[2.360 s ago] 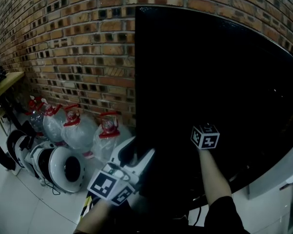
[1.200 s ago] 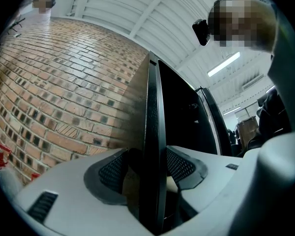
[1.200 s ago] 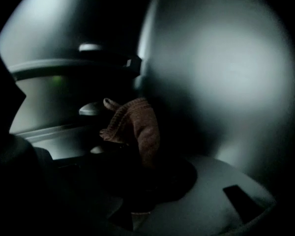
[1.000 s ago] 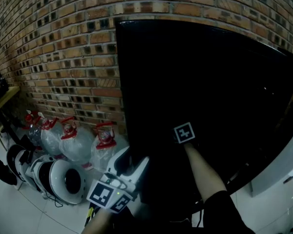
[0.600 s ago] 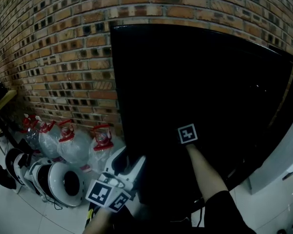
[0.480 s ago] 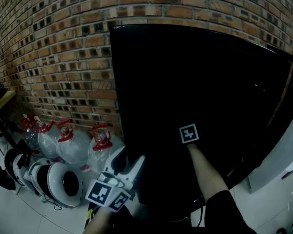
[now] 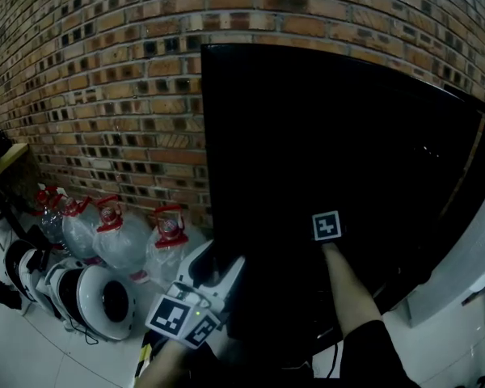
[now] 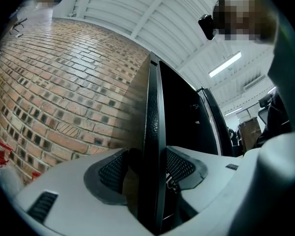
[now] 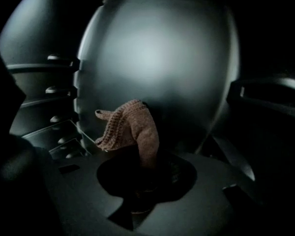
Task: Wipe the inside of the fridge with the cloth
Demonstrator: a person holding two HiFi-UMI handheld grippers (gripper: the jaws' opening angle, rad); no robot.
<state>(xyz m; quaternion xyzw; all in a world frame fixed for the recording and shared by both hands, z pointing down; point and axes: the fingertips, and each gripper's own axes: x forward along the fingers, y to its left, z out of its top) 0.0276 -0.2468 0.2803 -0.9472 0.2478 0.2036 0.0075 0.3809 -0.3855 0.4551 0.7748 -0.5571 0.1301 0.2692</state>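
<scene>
**Cloth inside the fridge: the risks are a slipping cloth and a swinging door**

The left gripper (image 8: 152, 173) has its 2 jaws clamped on the thin edge of the door (image 8: 154, 107), at the fridge's (image 7: 347, 136) left side, and seems to be holding the door open. The right gripper (image 9: 145, 176) is inside the fridge, jaws closed on the lower end of the cloth (image 9: 135, 127). The brown knit stands up from the jaws and flops over toward the fridge's left wall. It hangs in front of the pale back wall (image 9: 157, 58); I cannot tell whether it touches it.

What could go wrong, as I judge it:

- Only a small part of the cloth looks pinched. Dragging it hard across the back wall could pull it out, and it would drop somewhere dark inside the fridge.
- The loose knit end could catch on the shelf rails (image 9: 54, 90) on the fridge's left wall.
- With the cloth folded sideways, the jaws themselves might scrape the wall.
- The grip on the door is narrow. If it slides off, the door could swing, either onto the right arm or out toward the water bottles (image 7: 117, 237) on the floor left of the fridge.
</scene>
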